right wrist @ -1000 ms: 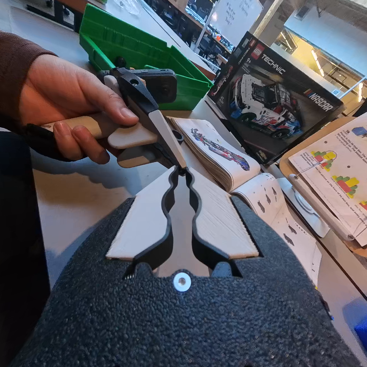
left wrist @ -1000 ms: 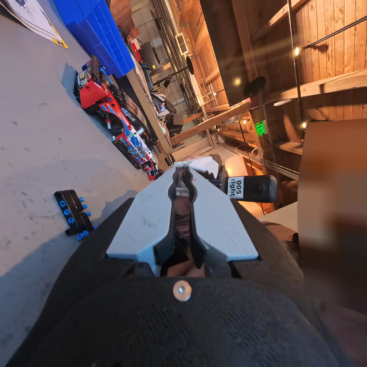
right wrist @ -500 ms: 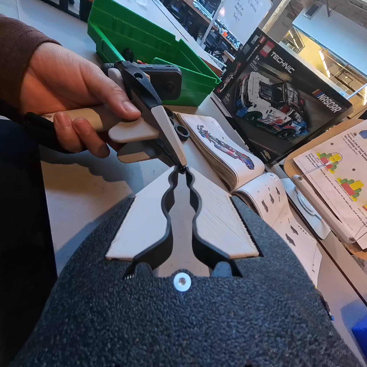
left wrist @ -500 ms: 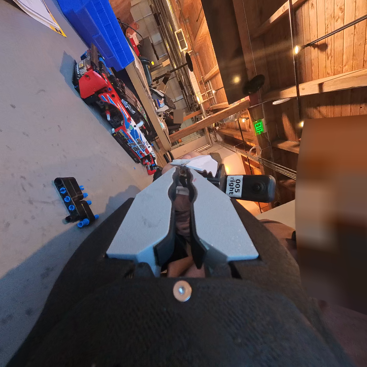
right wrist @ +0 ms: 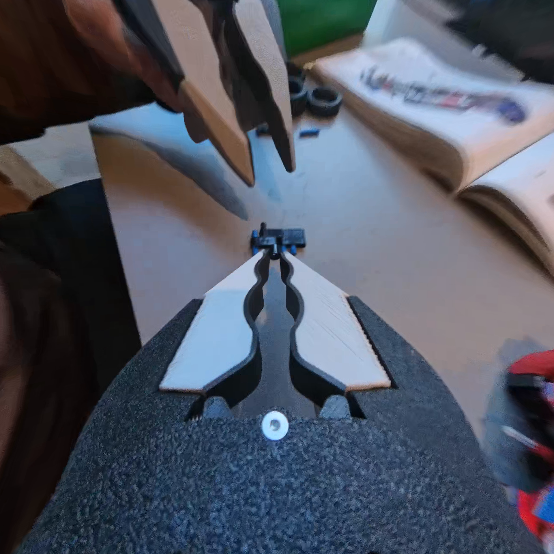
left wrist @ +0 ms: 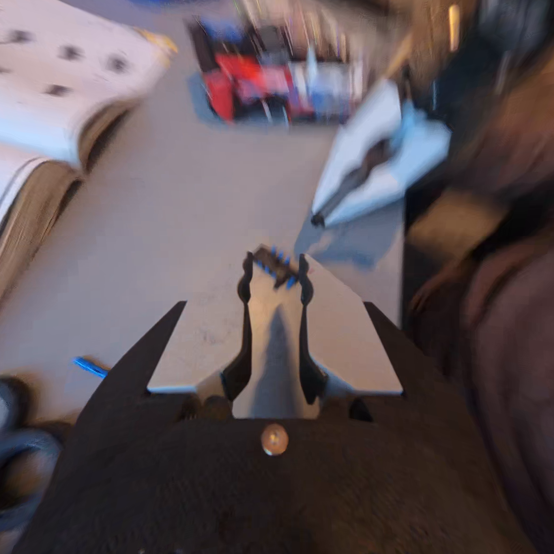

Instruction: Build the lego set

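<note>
A small black lego piece with blue pins (right wrist: 277, 238) lies on the table. In the blurred left wrist view it (left wrist: 274, 266) shows between my left gripper's (left wrist: 275, 257) open fingertips; whether they touch it is unclear. My right gripper (right wrist: 273, 253) is shut on a small black pin (right wrist: 274, 254) and holds it just in front of the black piece. The left gripper also shows in the right wrist view (right wrist: 269, 177), open, hovering above and behind the piece. The right gripper shows in the left wrist view (left wrist: 319, 220), at the right.
An open instruction booklet (right wrist: 434, 99) lies at the right, black tyres (right wrist: 323, 100) and a green bin (right wrist: 323, 24) behind. The red and blue lego car (left wrist: 254, 87) stands at the far side in the left wrist view. A loose blue pin (left wrist: 90, 364) lies near. The table edge (left wrist: 401, 269) is close. Across from one pair of fingers to the other is roughly 6 cm.
Both grippers have swung down from mid-air toward the table and the black piece. The left gripper has opened. The right gripper still pinches the small black pin.
</note>
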`<move>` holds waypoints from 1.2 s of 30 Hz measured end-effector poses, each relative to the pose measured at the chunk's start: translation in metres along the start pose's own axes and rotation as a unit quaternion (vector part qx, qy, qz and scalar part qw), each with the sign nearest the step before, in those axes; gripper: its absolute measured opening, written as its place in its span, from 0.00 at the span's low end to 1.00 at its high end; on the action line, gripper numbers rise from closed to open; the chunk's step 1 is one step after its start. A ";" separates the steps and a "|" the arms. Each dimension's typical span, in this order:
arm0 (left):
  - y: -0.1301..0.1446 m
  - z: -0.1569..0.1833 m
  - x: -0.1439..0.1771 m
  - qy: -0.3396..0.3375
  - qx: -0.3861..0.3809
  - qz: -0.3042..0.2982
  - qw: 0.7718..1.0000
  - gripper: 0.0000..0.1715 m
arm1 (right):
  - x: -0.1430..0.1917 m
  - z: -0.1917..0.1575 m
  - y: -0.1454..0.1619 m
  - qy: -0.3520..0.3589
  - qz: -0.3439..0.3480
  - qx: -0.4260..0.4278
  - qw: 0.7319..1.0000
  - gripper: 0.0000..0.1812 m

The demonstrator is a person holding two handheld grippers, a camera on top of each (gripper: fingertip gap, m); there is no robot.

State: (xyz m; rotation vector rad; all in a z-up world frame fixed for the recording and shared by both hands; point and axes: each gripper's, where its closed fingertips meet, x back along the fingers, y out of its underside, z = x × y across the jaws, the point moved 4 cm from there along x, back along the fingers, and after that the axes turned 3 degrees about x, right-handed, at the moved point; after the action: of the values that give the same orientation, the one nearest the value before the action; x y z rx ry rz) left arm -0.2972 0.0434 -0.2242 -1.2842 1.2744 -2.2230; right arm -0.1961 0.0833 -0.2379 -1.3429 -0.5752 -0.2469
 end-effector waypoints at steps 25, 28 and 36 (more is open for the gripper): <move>0.023 0.016 -0.049 0.000 -0.300 -0.157 0.941 0.13 | -0.024 -0.010 0.026 -0.074 -0.102 -0.028 0.992 0.04; 0.023 0.018 -0.052 -0.011 -0.306 -0.134 0.943 0.10 | -0.025 -0.009 0.026 -0.075 -0.101 -0.024 0.992 0.04; 0.032 0.027 -0.053 0.013 -0.269 -0.090 0.959 0.00 | -0.024 -0.008 0.026 -0.065 -0.099 0.006 0.993 0.04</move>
State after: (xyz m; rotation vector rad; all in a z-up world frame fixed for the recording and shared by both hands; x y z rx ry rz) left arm -0.2511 0.0415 -0.2731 -1.6112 1.9345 -2.0814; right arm -0.2019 0.0772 -0.2732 -1.2970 -0.8210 -0.3189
